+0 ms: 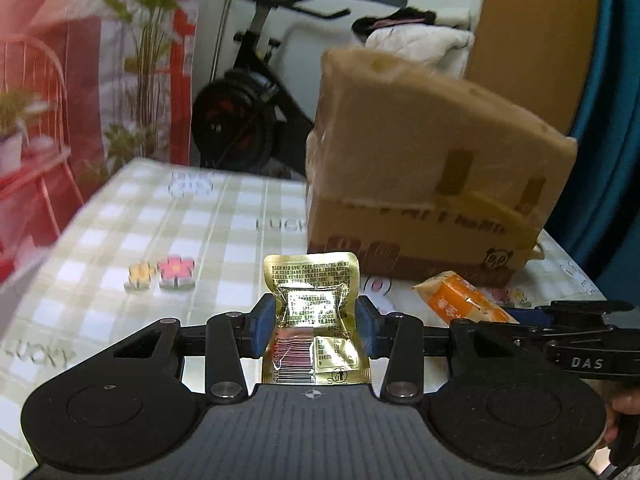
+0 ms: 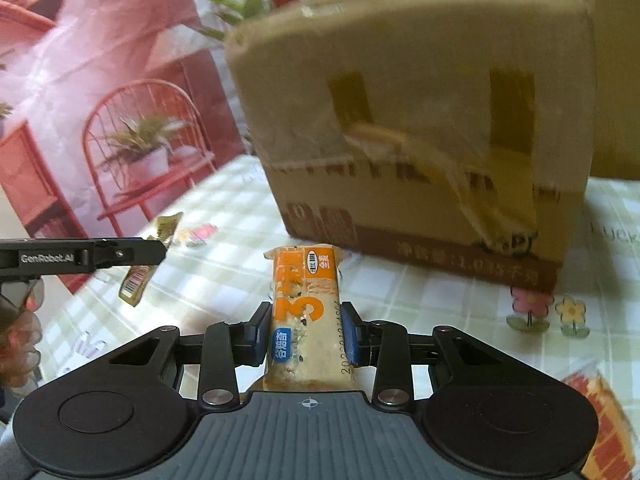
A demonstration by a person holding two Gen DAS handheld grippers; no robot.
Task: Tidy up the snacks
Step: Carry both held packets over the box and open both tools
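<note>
The blue pads [image 1: 266, 326] of the left gripper [image 1: 316, 326] press in on both sides of a gold foil snack packet [image 1: 316, 320], pinching it at its middle so its printed top edge stands above the fingers and its barcode end hangs toward the gripper body. The right gripper [image 2: 307, 334] is likewise clamped — its pads [image 2: 349, 338] squeeze an orange-and-cream snack bar [image 2: 306, 316] held lengthwise, the crimped end pointing away from the camera. Both snacks are held above the checked tablecloth [image 1: 168, 216], not resting on it. In the left wrist view the bar [image 1: 464, 300] shows at the right, poking out of the other gripper's fingers; in the right wrist view the gold packet [image 2: 138, 276] shows at the left, nipped in the tip of the other gripper [image 2: 156, 250]. Ahead of both stands a taped cardboard box [image 1: 420, 184] on the table, its flaps shut, with small flower prints [image 1: 162, 274] on the cloth near it. Beyond the table edge are an exercise bike [image 1: 244, 108] and a red-and-white backdrop [image 2: 100, 92] — blurred — showing a chair and potted plants.
</note>
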